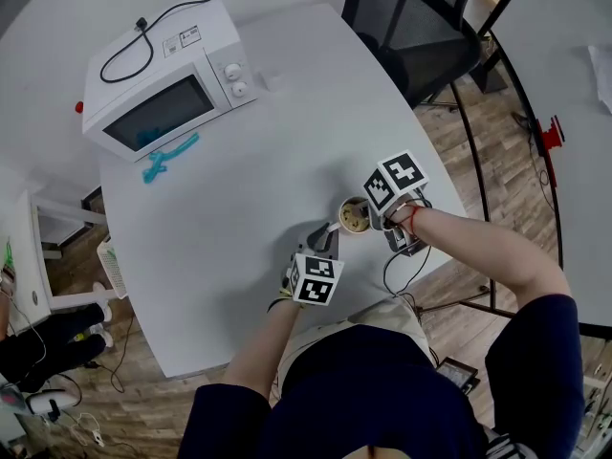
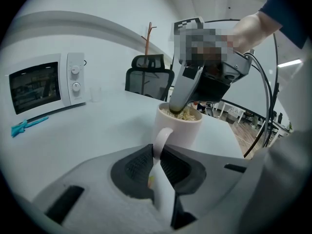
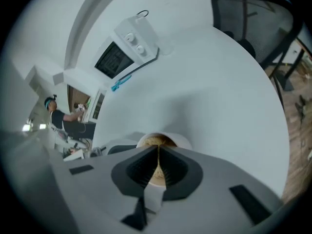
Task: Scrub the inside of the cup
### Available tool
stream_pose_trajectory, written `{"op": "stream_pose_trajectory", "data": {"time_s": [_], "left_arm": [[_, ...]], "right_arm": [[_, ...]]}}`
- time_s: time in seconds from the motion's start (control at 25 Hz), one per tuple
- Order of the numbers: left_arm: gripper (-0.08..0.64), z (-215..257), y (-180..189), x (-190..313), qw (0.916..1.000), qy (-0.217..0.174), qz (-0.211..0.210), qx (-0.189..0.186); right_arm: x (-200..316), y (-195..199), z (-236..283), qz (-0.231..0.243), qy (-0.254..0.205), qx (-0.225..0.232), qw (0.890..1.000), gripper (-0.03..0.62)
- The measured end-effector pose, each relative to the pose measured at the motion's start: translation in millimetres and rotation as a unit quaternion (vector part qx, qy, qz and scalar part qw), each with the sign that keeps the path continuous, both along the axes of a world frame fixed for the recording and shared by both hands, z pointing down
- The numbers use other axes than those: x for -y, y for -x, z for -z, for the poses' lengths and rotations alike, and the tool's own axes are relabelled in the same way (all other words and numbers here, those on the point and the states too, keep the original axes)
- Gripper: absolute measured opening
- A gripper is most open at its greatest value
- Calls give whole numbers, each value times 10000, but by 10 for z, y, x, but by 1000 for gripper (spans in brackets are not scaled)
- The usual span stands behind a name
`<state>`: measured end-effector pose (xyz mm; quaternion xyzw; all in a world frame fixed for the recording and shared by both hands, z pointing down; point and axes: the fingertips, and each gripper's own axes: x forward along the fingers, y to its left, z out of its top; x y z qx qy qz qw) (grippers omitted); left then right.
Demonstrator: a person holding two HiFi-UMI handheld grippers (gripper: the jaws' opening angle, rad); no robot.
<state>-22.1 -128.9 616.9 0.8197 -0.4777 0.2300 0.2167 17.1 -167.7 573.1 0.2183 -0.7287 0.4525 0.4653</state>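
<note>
A white cup [image 1: 355,216] stands on the white table [image 1: 239,208] near its front right edge. My left gripper [image 1: 325,244] is shut on the cup's handle [image 2: 162,139], which shows pinched between the dark pads in the left gripper view. My right gripper [image 1: 371,210] points down into the cup's mouth, shut on a tan fibrous scrubber [image 3: 152,142] that fills the inside of the cup [image 3: 178,140]. In the left gripper view the right gripper [image 2: 176,107] dips its tips into the cup [image 2: 180,128], with the scrubber [image 2: 187,115] around them. The cup's bottom is hidden.
A white microwave [image 1: 163,89] sits at the table's far left with a teal tool [image 1: 170,157] in front of it. A black office chair [image 1: 411,27] stands behind the table. The table's edge runs close to the cup on the right, above wooden floor [image 1: 497,161].
</note>
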Motion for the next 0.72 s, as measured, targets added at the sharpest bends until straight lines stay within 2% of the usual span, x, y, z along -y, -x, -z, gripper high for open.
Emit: {"op": "stream_pose_trajectory", "data": {"time_s": [0.2, 0.36, 0.44, 0.72], "left_arm": [[49, -4, 2, -4, 10000, 7, 15, -8], [49, -5, 0, -2, 10000, -5, 21, -10], [49, -6, 1, -3, 10000, -10, 19, -6], [49, -14, -2, -11, 10000, 20, 22, -12]], "right_arm": [[22, -43, 27, -1088, 268, 397, 9929, 32], [26, -77, 52, -1695, 376, 720, 9822, 31], [22, -82, 58, -1737, 347, 784, 9811, 31], [13, -84, 69, -1391, 139, 772, 9872, 31]]}}
